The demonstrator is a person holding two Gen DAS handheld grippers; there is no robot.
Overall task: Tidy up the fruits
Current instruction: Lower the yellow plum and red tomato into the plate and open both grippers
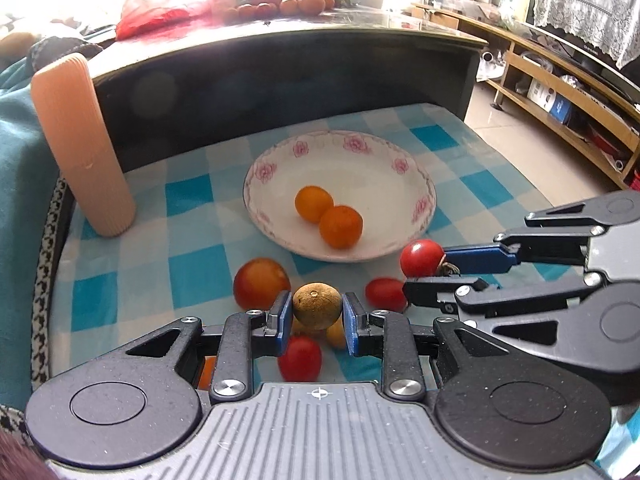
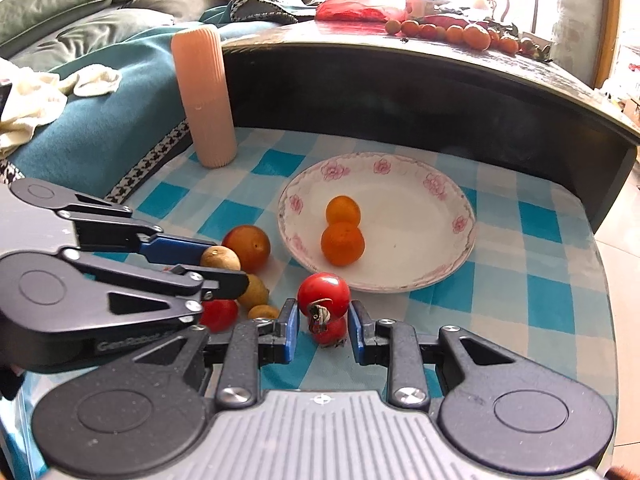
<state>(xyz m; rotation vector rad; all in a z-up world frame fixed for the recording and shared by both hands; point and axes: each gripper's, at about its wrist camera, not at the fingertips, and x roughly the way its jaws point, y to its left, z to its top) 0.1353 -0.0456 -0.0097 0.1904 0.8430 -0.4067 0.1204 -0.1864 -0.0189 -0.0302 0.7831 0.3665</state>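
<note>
My left gripper (image 1: 317, 318) is shut on a small brown round fruit (image 1: 316, 304), its blue pads pressing both sides; the right wrist view shows this fruit (image 2: 220, 258) at the left gripper's tips (image 2: 224, 265). My right gripper (image 2: 323, 326) is shut on a red tomato (image 2: 323, 294), which hangs just short of the plate's near rim (image 1: 422, 258). The white flowered plate (image 1: 340, 140) holds two orange fruits (image 1: 314, 203) (image 1: 341, 227). On the checked cloth lie a red-orange fruit (image 1: 262, 282), two more tomatoes (image 1: 384, 294) (image 1: 300, 358) and small yellow fruits (image 2: 254, 290).
A tall peach ribbed cylinder (image 1: 84, 148) stands at the cloth's back left. Behind the plate rises a dark higher tabletop (image 1: 280, 68) carrying more fruit (image 1: 288, 6). A teal blanket (image 2: 100, 120) lies to the left, and a wooden shelf unit (image 1: 560, 92) stands to the right.
</note>
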